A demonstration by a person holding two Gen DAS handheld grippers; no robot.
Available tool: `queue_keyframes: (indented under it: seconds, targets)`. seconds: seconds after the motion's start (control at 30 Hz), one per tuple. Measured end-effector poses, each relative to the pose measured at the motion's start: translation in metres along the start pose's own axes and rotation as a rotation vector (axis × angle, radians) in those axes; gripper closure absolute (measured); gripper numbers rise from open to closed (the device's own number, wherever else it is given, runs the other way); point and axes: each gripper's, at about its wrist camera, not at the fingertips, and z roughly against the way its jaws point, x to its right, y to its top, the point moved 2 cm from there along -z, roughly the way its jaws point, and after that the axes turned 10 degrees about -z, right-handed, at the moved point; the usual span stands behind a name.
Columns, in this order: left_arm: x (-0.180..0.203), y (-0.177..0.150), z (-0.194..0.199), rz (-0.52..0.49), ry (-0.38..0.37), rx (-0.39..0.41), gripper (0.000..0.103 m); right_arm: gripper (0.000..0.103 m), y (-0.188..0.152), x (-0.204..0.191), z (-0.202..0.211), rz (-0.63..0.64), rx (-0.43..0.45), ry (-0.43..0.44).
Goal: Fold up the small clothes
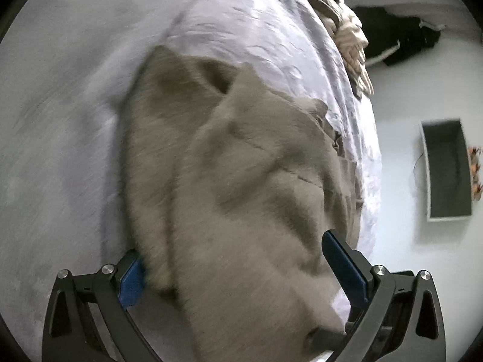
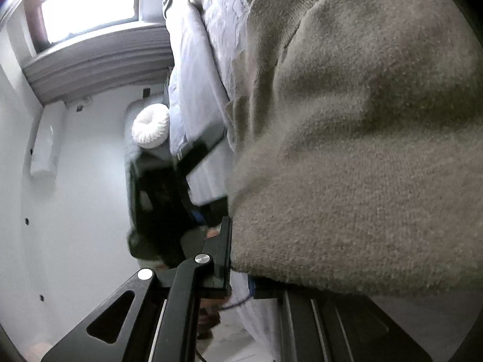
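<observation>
A grey-beige knitted garment (image 1: 229,163) lies rumpled and partly doubled over on a pale lilac bed sheet (image 1: 265,30). My left gripper (image 1: 235,259) is open, its blue-padded fingers (image 1: 344,259) standing wide on either side of the garment's near part. In the right wrist view the same knit (image 2: 356,138) fills the right side, draped over the gripper. My right gripper (image 2: 241,259) is shut on the garment's edge; only its left finger (image 2: 225,253) shows, the other is hidden under the cloth.
A striped brown and cream cloth (image 1: 347,27) lies at the far end of the bed. A grey open box (image 1: 446,169) stands on the white floor beside the bed. The right wrist view shows a window (image 2: 87,6), a white round cushion (image 2: 151,129) and a dark bag (image 2: 163,199).
</observation>
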Motion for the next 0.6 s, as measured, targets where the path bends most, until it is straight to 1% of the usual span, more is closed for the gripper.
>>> queue_keyframes:
  seconds: [0.13,0.2,0.23,0.27,0.3,0.33,0.37,0.43,0.53,0.57,0.6]
  targets:
    - [0.020,0.007,-0.014,-0.080,0.039,-0.017,0.000,0.094,-0.002,0.010,0.006,0.016,-0.028,-0.065]
    - [0.023,0.008,-0.021,-0.103,0.077,-0.024,0.000,0.090,-0.004,0.014,0.009,0.032,-0.052,-0.137]
    - [0.023,0.007,-0.025,-0.113,0.097,-0.029,0.001,0.089,-0.006,0.017,0.011,0.043,-0.063,-0.189]
    - [0.022,0.007,-0.027,-0.118,0.112,-0.030,0.006,0.081,-0.007,0.020,0.014,0.056,-0.085,-0.246]
    - [0.021,0.006,-0.028,-0.122,0.124,-0.033,0.007,0.052,-0.008,0.022,0.017,0.065,-0.101,-0.283]
    - [0.019,0.006,-0.029,-0.123,0.139,-0.034,0.008,0.034,-0.010,0.023,0.023,0.078,-0.111,-0.329]
    - [0.018,0.005,-0.029,-0.122,0.151,-0.030,0.008,0.021,-0.010,0.023,0.029,0.094,-0.105,-0.346]
    - [0.017,0.004,-0.029,-0.124,0.173,-0.024,0.008,0.021,-0.007,0.015,0.044,0.138,-0.079,-0.368]
    - [0.017,0.003,-0.031,-0.134,0.204,-0.023,0.008,0.022,0.010,0.002,0.064,0.178,0.025,-0.414]
    - [0.018,0.004,-0.032,-0.137,0.213,-0.023,0.008,0.024,0.018,-0.001,0.071,0.191,0.065,-0.431]
    - [0.018,0.004,-0.031,-0.139,0.219,-0.023,0.008,0.029,0.026,-0.004,0.075,0.199,0.096,-0.446]
